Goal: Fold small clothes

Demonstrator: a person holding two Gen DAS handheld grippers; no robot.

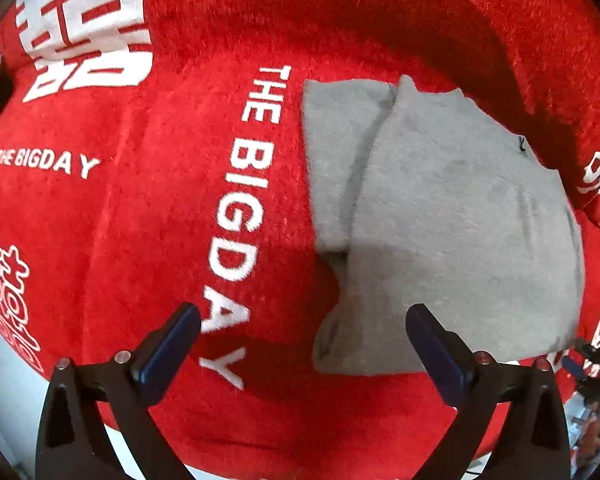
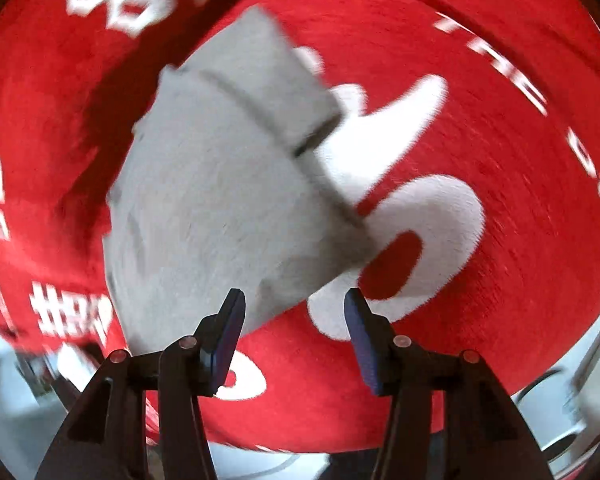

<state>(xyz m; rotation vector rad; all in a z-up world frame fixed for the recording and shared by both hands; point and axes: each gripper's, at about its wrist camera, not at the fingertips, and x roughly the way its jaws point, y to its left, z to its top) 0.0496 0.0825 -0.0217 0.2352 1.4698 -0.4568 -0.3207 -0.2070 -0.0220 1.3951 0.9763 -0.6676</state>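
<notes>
A small grey garment [image 1: 440, 220] lies folded on a red blanket [image 1: 140, 200] with white lettering. One layer overlaps another along a diagonal fold. My left gripper [image 1: 304, 324] is open and empty, hovering just in front of the garment's near edge. In the right wrist view the same grey garment [image 2: 220, 200] lies on the red blanket [image 2: 500, 200], blurred by motion. My right gripper [image 2: 294, 304] is open and empty, close above the garment's near corner.
The red blanket carries white "THE BIGDAY" text [image 1: 240, 216] and large white characters [image 1: 84, 28]. A raised red fold [image 1: 500, 40] runs behind the garment. Pale floor [image 2: 560, 412] shows past the blanket's near edge.
</notes>
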